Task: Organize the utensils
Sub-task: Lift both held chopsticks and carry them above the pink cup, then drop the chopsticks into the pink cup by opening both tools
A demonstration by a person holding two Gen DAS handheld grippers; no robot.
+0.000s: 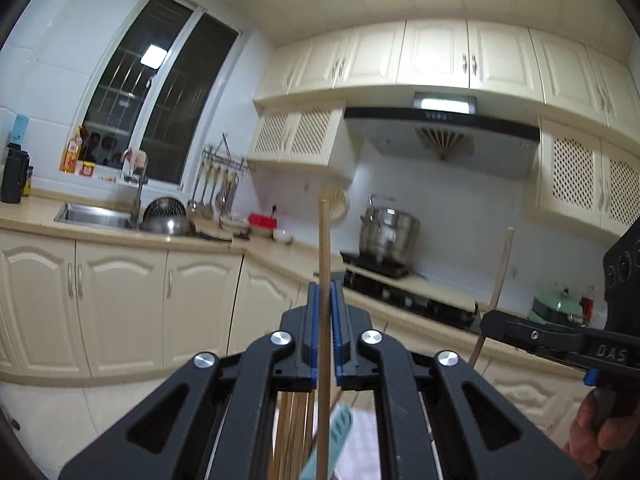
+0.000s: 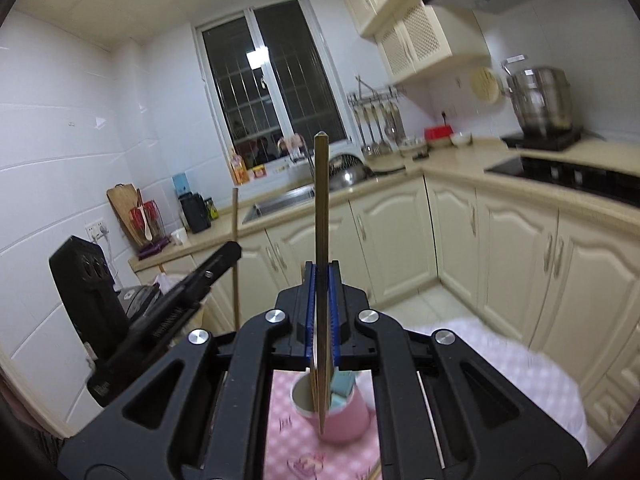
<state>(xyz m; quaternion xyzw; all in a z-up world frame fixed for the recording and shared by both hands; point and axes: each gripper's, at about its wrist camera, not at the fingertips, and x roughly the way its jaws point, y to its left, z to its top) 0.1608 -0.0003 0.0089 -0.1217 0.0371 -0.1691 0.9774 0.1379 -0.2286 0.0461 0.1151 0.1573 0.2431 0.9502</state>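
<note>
Midway: left gripper (image 1: 325,300) and right gripper (image 2: 321,280) each clamp one chopstick (image 1: 323,264) above the part-filled pink cup (image 2: 344,412).

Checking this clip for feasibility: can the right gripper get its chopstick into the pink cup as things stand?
Probably yes. The right gripper is shut on a chopstick, held upright directly above the pink cup, whose mouth is only partly filled with other utensils.
</note>
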